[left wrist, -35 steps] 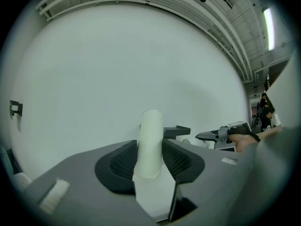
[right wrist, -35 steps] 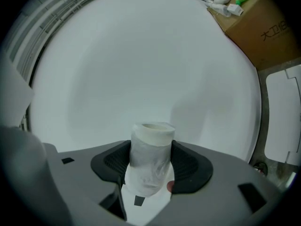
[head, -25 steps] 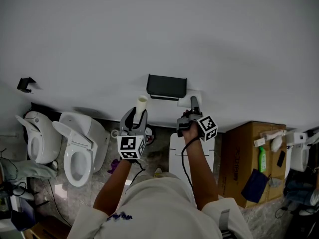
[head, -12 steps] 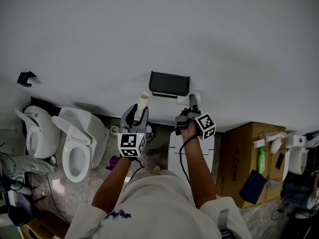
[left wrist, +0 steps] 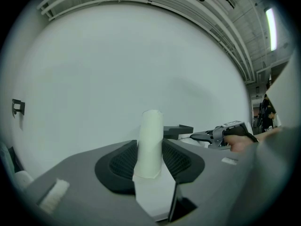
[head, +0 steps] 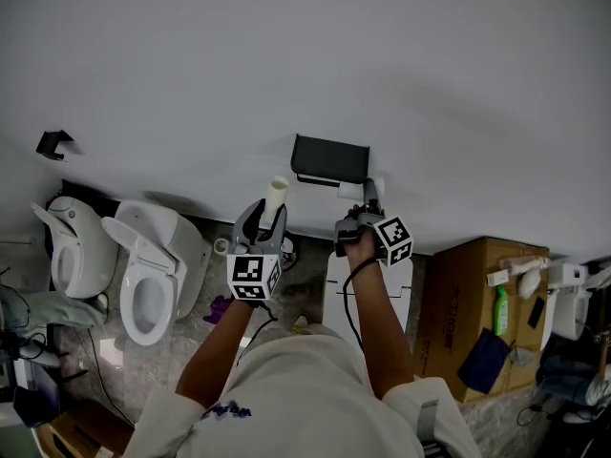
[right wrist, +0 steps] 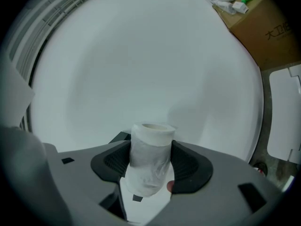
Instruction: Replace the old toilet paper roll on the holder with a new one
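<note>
**Two rolls up at the holder**

We are reaching both arms toward the white wall [head: 305, 65]. The left arm [head: 221, 346] and right arm [head: 379, 322] are bent at the elbow, and each gripper is pointing nearly level. The left gripper [head: 263, 219] is sitting down and to the left of the black holder [head: 330, 158]. The right gripper [head: 367, 201] is sitting just under the holder's right end.

The cardboard tube [left wrist: 151, 140] is bare, pale and smooth, standing upright and rising above the left jaws. The paper roll [right wrist: 149, 157] is short and white, with a thin, wrinkled layer of paper round its open core. It is sitting just beside the holder's lower right corner.

We are gripping with both tools. The left gripper's jaws are standing about half apart, with their ribbed pads pressing on the tube's lower part. The right gripper's jaws are clamping the sides of the paper roll.
</note>
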Motion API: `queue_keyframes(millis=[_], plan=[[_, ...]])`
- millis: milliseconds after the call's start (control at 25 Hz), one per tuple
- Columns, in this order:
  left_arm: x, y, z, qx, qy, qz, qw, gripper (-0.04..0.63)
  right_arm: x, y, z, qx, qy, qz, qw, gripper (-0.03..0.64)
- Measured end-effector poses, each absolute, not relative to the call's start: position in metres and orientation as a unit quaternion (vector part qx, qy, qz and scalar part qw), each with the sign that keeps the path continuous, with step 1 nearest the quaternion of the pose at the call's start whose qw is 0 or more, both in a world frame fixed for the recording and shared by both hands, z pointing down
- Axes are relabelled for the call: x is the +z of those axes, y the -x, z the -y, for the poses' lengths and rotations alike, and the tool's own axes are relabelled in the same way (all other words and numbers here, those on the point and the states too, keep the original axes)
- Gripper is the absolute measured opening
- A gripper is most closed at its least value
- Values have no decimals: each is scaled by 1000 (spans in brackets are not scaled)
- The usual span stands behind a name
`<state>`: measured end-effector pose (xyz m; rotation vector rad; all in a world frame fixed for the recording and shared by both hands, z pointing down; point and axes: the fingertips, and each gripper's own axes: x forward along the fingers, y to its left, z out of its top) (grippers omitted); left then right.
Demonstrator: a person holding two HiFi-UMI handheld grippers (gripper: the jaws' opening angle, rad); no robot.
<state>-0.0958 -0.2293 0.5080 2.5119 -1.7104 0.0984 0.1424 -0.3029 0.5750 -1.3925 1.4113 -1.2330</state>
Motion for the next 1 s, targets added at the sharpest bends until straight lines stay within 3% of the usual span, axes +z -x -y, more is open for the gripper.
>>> queue_keyframes(millis=[1000], plan=[[511, 106, 218, 36, -821, 567, 48, 170, 585, -108, 305, -498, 541, -559, 383, 265]])
